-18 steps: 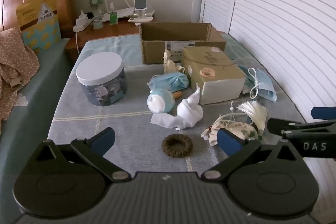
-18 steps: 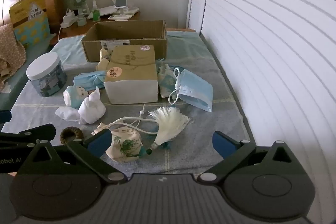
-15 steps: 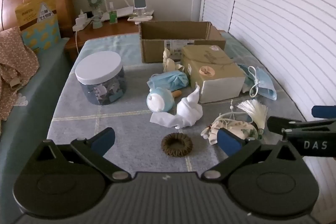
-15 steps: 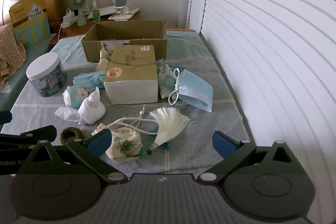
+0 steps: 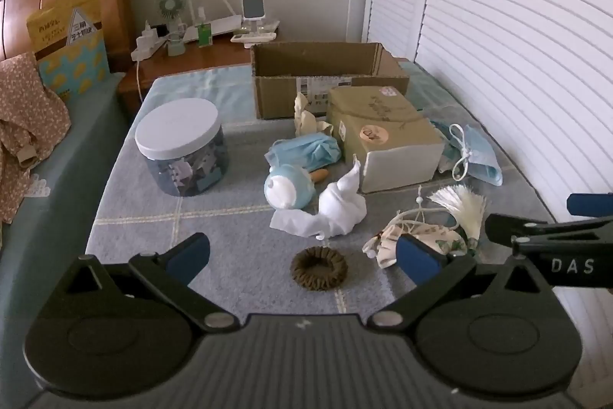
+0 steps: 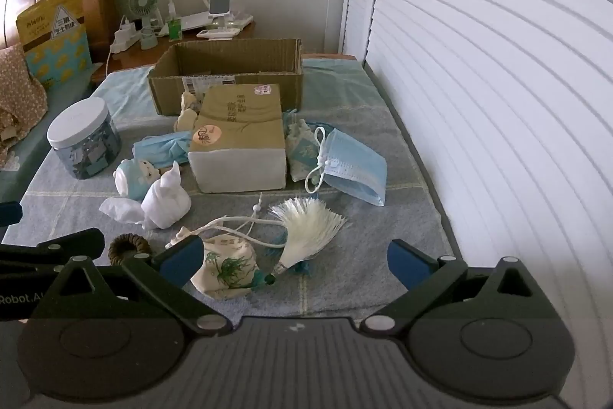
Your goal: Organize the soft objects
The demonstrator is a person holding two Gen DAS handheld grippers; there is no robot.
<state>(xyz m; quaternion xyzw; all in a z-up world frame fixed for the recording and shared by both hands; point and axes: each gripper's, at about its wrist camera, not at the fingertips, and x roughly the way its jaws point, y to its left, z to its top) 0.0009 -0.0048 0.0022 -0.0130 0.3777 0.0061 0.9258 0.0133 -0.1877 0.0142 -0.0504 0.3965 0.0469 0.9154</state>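
Soft items lie scattered on a grey checked cloth [image 5: 237, 232]. A brown hair tie [image 5: 318, 268] sits just ahead of my left gripper [image 5: 302, 257], which is open and holds nothing. Behind the tie are a white folded cloth [image 5: 337, 213], a blue-and-white plush toy [image 5: 287, 188] and a crumpled blue mask [image 5: 306, 150]. My right gripper [image 6: 295, 261] is open and empty above a bamboo-print pouch [image 6: 226, 269] with a white tassel [image 6: 306, 227]. A flat blue mask [image 6: 352, 171] lies further right. An open cardboard box [image 6: 230, 79] stands at the back.
A closed tan package [image 6: 239, 140] sits mid-cloth, with a small patterned sachet [image 6: 300, 148] beside it. A white-lidded jar [image 5: 182, 146] stands at the left. White louvred doors [image 6: 479, 83] line the right side. A cluttered wooden nightstand [image 5: 199, 52] is behind.
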